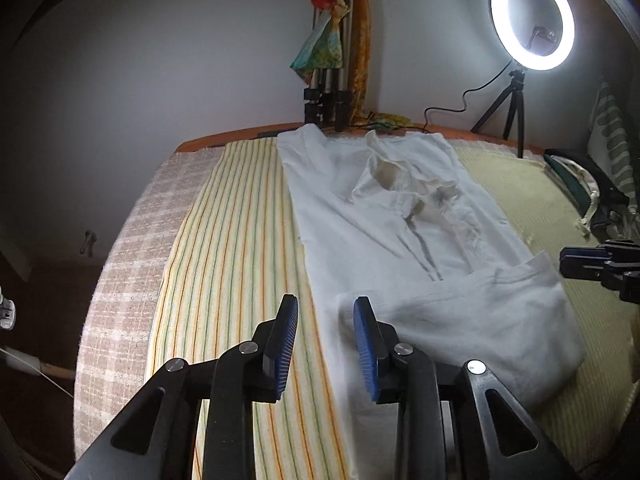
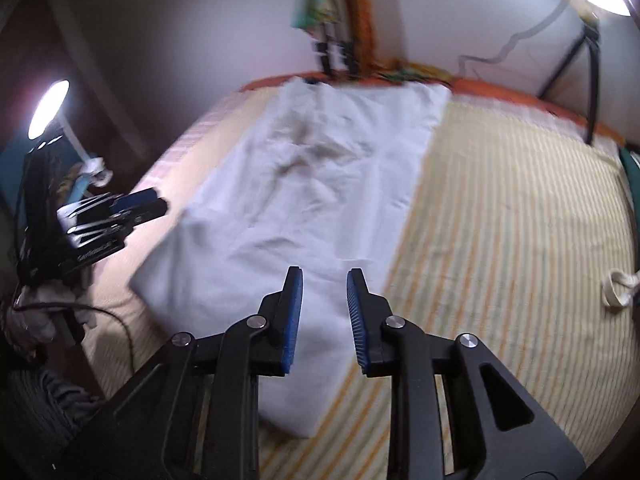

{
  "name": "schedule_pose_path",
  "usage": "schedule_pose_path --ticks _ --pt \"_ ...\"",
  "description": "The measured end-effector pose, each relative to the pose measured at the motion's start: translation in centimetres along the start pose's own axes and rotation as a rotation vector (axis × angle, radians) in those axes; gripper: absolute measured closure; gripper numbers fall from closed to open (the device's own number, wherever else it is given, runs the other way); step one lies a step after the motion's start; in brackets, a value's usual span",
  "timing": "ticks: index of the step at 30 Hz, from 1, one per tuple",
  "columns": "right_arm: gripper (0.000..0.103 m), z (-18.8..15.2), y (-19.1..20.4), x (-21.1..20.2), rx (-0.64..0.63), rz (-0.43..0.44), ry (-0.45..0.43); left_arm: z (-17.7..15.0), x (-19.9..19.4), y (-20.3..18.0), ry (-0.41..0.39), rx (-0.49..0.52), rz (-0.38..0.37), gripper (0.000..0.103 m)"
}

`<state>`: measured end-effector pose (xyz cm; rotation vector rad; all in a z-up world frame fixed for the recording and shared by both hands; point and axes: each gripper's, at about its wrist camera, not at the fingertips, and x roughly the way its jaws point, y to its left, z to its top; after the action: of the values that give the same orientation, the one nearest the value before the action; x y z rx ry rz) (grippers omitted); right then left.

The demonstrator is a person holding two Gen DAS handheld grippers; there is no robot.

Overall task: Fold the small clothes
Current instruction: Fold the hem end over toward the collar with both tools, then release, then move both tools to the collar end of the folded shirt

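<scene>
A white shirt (image 1: pixel 400 232) lies lengthwise down the middle of the bed (image 1: pixel 132 240), its far end reaching the bed's far edge. The near end is folded over on itself into a thick layer, and crumpled folds with brownish shadows or stains sit toward the far half. Under it is a striped sheet (image 1: pixel 236 248) in yellow, orange and green lines; at the bed's left edge a pink-and-white checked blanket (image 1: pixel 120 264) shows beneath the sheet.

The left gripper (image 1: pixel 326 312) hangs over the shirt's near left edge, its blue pads apart, nothing between them. The right gripper (image 2: pixel 324 284) hovers over the shirt's near end, fingers likewise apart and empty; the right wrist view is motion-blurred. Each gripper shows at the side of the other's view.

At the far edge, against a plain pale wall (image 1: pixel 160 60), stands a folded tripod (image 1: pixel 328 92) with coloured cloth (image 1: pixel 324 40) draped on it. At the far right corner a lit ring light (image 1: pixel 532 16) stands on a small tripod, its cable trailing along the far edge. At the right edge lie a dark green item and a cream cord (image 2: pixel 618 286). Off the bed's left side a second lamp (image 2: pixel 48 108) glows.
</scene>
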<state>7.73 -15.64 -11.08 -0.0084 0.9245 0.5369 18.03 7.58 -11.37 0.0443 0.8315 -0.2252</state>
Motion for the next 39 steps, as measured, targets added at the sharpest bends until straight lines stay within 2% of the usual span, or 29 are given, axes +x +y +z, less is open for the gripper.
schedule_pose_path --ticks 3,6,11,16,19,21,24,26,28,29,30,31,34,35,38,39 --pt "0.079 -0.7 2.2 0.1 -0.078 0.027 -0.007 -0.4 -1.6 -1.8 -0.011 0.03 -0.087 0.076" --pt "0.079 -1.5 3.9 1.3 -0.139 0.017 0.025 -1.3 -1.1 -3.8 0.018 0.1 -0.101 0.076" --pt "0.079 -3.7 4.2 3.1 -0.176 -0.045 0.109 -3.7 1.3 -4.0 0.107 0.135 -0.055 0.075" --pt "0.079 -5.6 1.4 0.3 -0.092 -0.017 0.142 -5.0 0.6 -2.7 0.093 0.166 0.003 0.069" --pt "0.079 -6.4 -1.5 -1.9 0.045 0.005 0.145 -5.0 0.2 -0.4 0.106 0.116 0.054 0.069" --pt "0.079 -6.2 -2.6 -3.1 0.103 0.025 0.113 -4.7 -0.3 1.3 0.102 0.064 0.084 0.071" --pt "0.079 -5.1 -2.8 -4.3 0.09 0.012 0.046 -3.8 -1.2 2.8 0.07 -0.008 0.087 0.072" --pt "0.079 -4.2 -2.4 -4.4 0.066 0.013 0.032 -2.9 -1.8 3.1 0.046 -0.027 0.075 0.071" --pt "0.079 -3.3 -2.1 -4.4 0.058 0.018 0.019 -1.8 -2.2 3.0 0.028 -0.026 0.06 0.067" --pt "0.078 -2.8 -2.1 -4.3 0.06 0.021 0.013 -1.3 -2.3 3.0 0.018 -0.03 0.053 0.061" --pt "0.073 -2.3 -2.1 -4.2 0.063 0.024 0.007 -0.6 -2.2 3.1 0.008 -0.04 0.041 0.054" --pt "0.066 -1.7 -2.2 -4.1 0.063 0.023 0.001 0.1 -2.1 3.3 -0.002 -0.053 0.027 0.053" --pt "0.054 0.0 -2.6 -4.2 0.051 0.01 -0.027 2.4 -1.3 3.7 -0.023 -0.084 -0.017 0.05" --pt "0.053 0.6 -2.8 -4.2 0.046 0.011 -0.037 3.2 -0.9 3.9 -0.028 -0.09 -0.023 0.049" --pt "0.04 2.9 -4.0 -3.7 0.037 0.021 -0.061 5.5 0.5 4.1 -0.039 -0.1 -0.038 0.048" --pt "0.04 3.5 -4.5 -3.5 0.039 0.017 -0.065 6.2 1.1 4.3 -0.041 -0.106 -0.041 0.048"
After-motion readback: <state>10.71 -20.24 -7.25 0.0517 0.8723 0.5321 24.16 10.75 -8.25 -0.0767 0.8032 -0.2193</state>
